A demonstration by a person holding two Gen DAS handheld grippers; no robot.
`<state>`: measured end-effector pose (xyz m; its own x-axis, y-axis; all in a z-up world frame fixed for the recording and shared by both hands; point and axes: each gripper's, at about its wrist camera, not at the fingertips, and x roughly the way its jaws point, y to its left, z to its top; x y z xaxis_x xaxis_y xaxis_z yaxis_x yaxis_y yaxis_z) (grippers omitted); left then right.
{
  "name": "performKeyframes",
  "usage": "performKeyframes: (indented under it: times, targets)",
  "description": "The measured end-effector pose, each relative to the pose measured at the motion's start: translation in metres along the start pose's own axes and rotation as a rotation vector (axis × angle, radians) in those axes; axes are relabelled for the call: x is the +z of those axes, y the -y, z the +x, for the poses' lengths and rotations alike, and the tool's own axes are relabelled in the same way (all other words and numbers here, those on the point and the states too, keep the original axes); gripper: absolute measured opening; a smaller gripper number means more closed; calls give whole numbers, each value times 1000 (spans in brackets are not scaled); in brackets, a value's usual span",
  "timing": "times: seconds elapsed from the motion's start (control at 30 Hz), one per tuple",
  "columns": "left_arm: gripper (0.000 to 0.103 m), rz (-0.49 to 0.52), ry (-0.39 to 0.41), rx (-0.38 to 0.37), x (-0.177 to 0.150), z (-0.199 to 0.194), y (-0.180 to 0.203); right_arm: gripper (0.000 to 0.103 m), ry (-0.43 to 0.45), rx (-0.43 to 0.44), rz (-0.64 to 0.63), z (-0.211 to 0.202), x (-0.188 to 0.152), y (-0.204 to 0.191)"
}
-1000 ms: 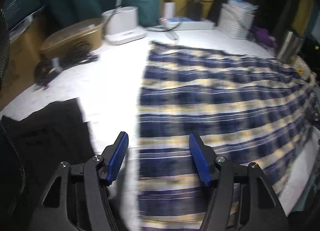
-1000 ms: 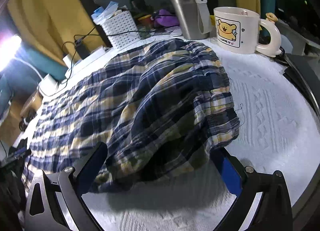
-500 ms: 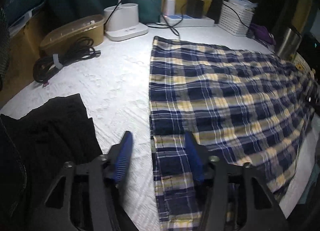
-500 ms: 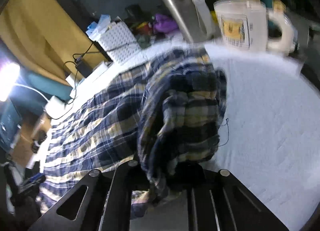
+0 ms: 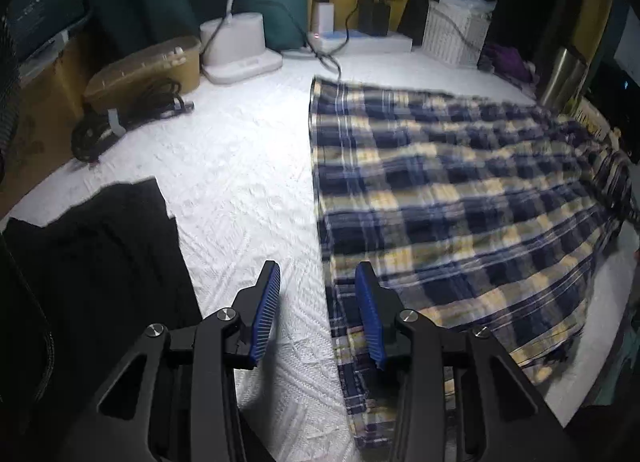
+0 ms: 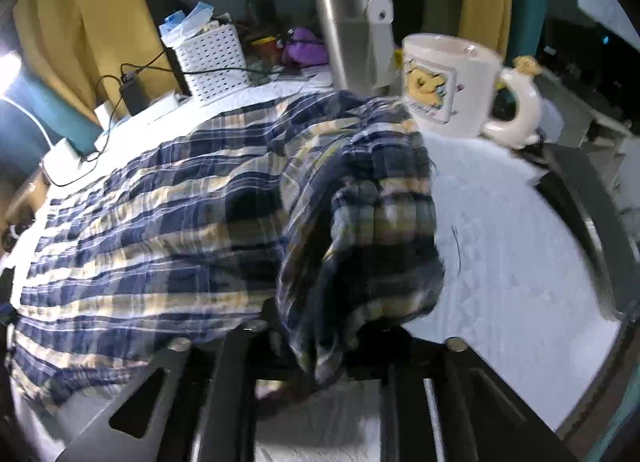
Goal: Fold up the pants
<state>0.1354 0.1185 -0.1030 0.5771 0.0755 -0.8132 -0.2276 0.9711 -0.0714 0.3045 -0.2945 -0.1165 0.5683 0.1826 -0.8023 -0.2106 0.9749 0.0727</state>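
Observation:
Blue-and-yellow plaid pants point(image 5: 460, 190) lie spread on the white tablecloth point(image 5: 248, 166). My left gripper point(image 5: 318, 302) hovers over their near left hem. Its blue pads point(image 5: 266, 314) are closing, with the hem edge between them but not pressed. In the right wrist view the pants point(image 6: 168, 222) run away to the left, and their waistband end point(image 6: 380, 230) is bunched and raised. My right gripper point(image 6: 316, 346) holds that bunch. Its fingertips are hidden under the cloth, and its jaws are opening with the fabric between them.
A cream cartoon mug point(image 6: 448, 90), a steel tumbler point(image 6: 348, 26) and a white basket point(image 6: 212, 58) stand close behind the waistband. A black garment point(image 5: 92, 262) lies at the near left. A coiled cable point(image 5: 128, 110), a white lamp base point(image 5: 240, 50) and a power strip point(image 5: 360, 44) line the back.
My left jaws have narrowed, and the pants' hem now sits between them. My right gripper went from wide open to closed on the waistband, bunching and lifting it.

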Motion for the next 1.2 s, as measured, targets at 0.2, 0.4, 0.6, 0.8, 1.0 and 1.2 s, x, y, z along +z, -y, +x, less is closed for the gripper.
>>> performKeyframes:
  times: [0.2,0.4,0.6,0.8,1.0,1.2]
  targets:
    - [39,17,77,-98,17,-22,28,92,69,-67,-2,-33,-3,7]
    - [39,133,44,-263,17,-10,97,92,201,-22,-94,-73,-1,-39]
    - [39,182,-49,-304,-3,9,130,92,120,134,-230,-49,-17,-104]
    - [40,178,-48,-269,-22,6,126,92,1,164,-306,-25,-44,-136]
    - [40,212,-30,-237,-36,-5,125,92,-21,133,-348,-28,-61,-137]
    - [40,210,-65,-237,-42,-16,115,92,-41,136,-365,-42,-70,-130]
